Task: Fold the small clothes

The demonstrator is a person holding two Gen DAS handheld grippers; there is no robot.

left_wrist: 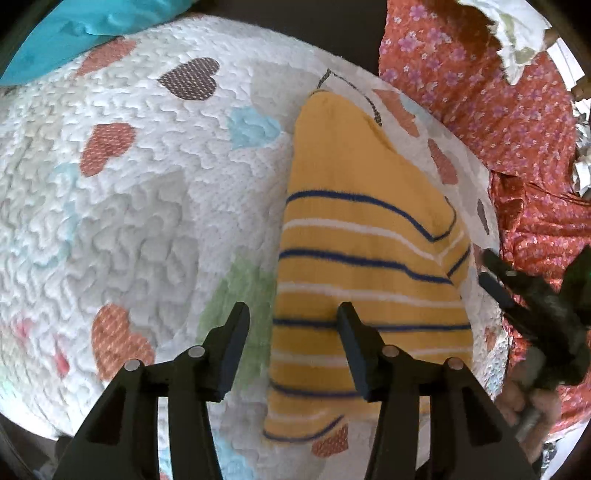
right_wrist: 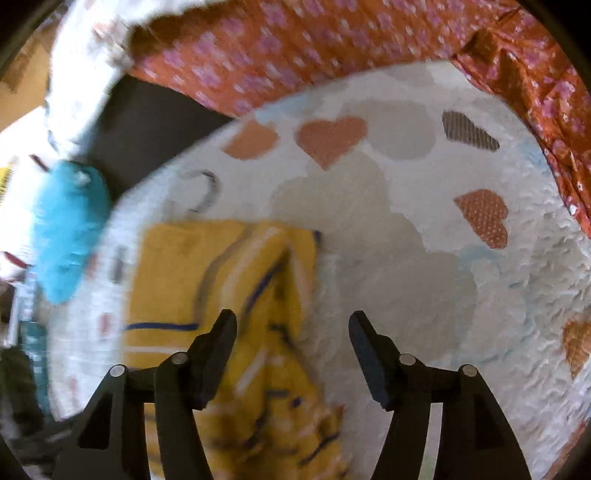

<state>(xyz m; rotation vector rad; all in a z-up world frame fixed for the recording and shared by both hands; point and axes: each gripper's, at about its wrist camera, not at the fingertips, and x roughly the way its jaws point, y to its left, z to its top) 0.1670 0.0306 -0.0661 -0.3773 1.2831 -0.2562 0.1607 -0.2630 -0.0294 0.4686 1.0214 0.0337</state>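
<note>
A small yellow garment with blue and white stripes lies folded on a white quilted mat printed with hearts. My left gripper hovers above the garment's left edge, open, with nothing between its fingers. The right gripper shows at the garment's right edge in the left wrist view, held by a hand. In the right wrist view, which is blurred, the same yellow garment lies left of centre on the quilted mat. My right gripper stands open above the garment's right border, holding nothing.
An orange cloth with pink flowers lies beyond the mat's right side; this orange cloth also fills the top of the right wrist view. A turquoise garment sits at the far left corner, the same turquoise garment left of the mat.
</note>
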